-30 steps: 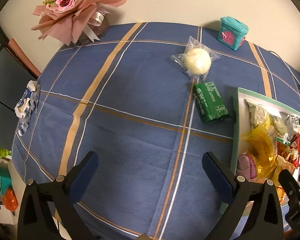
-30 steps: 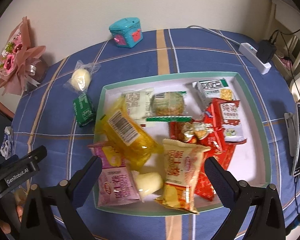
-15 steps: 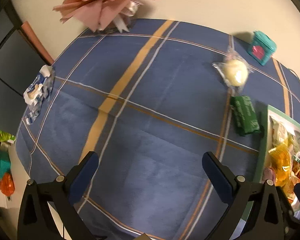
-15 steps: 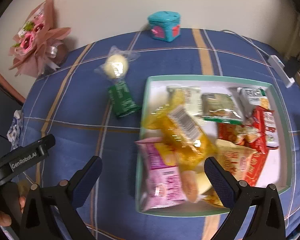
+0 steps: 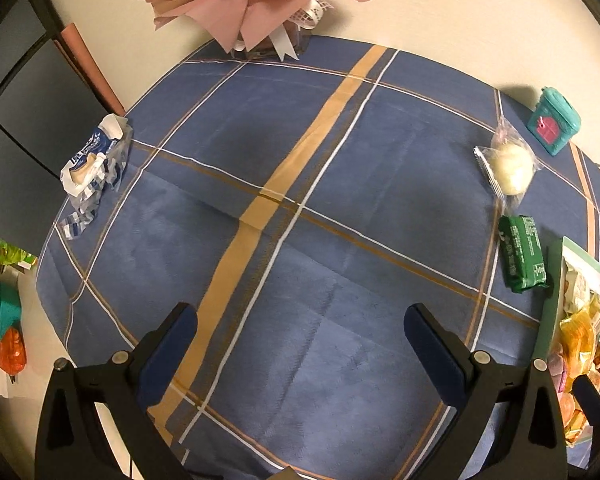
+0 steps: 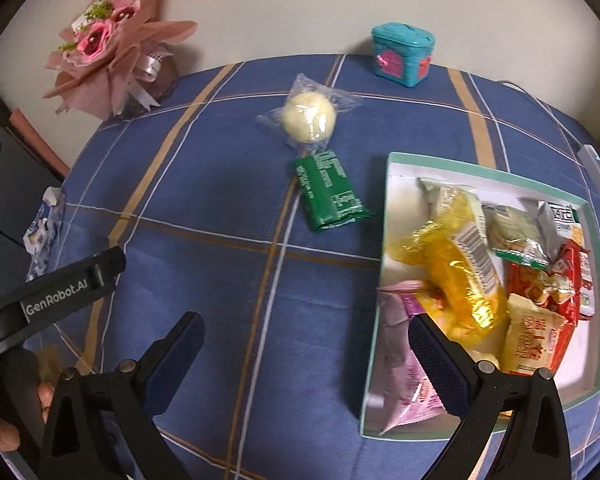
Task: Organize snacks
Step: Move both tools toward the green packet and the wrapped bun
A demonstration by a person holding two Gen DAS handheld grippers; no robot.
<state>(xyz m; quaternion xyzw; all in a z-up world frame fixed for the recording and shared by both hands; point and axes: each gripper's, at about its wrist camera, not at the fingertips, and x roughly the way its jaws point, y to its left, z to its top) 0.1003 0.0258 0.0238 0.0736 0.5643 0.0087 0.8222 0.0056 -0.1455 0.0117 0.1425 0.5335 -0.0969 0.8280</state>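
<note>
Two grippers: both had their jaws spread wide and held nothing.
Right gripper (image 6: 306, 346): it hung over the blue plaid tablecloth (image 6: 220, 200), just beside the near left corner of the mint-green rimmed white tray (image 6: 384, 216), its right finger overlapping the tray's left edge in the view.
Left gripper (image 5: 300, 332): it hung over bare cloth, well to the left of the tray (image 5: 550, 300).
Green foil-wrapped bar (image 6: 328, 190): it lay on the cloth ahead of the right gripper, just left of the tray's far left corner and apart from the rim.
Long axis: it ran away from the gripper, tilted a little leftward at its far end, roughly along the tray's left edge.
Round pale bun in a clear wrapper (image 6: 309, 118): it lay just beyond the bar, farther from the tray.
Nearer gripper: the right, by my judgement; from the left gripper the bar (image 5: 523, 254) sat far off to the right.
Tray contents: yellow, pink, red and white snack packets lay heaped inside.
Likely next reach: forward onto the bar, with the jaws closing across its short width.
</note>
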